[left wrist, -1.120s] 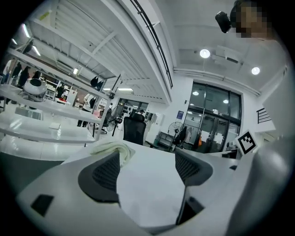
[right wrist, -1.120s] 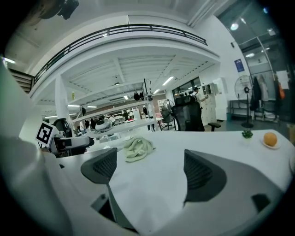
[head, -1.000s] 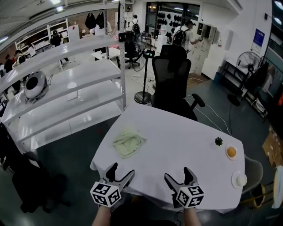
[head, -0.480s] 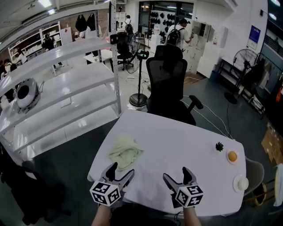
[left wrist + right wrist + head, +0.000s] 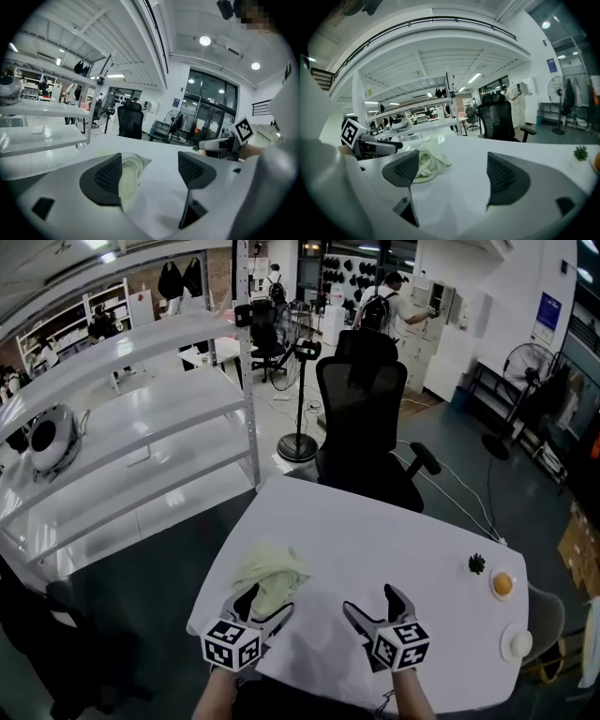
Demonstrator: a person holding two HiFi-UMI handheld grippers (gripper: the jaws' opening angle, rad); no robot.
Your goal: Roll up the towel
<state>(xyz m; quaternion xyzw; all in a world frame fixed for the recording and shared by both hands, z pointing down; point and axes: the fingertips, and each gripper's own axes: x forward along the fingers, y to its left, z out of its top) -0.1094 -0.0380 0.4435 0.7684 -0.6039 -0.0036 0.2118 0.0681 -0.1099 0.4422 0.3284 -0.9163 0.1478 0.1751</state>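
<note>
Head view: crumpled pale-green towel (image 5: pixel 269 577) lies near the front-left edge of the white surface (image 5: pixel 394 540). Just behind it, left claw (image 5: pixel 263 604) released, jaws wide; towel's near edge sits by its left jaw, not gripped. To the right, right claw (image 5: pixel 372 602) released, empty, over bare surface. Far right: small plant (image 5: pixel 477 564), orange (image 5: pixel 502 584).
</note>
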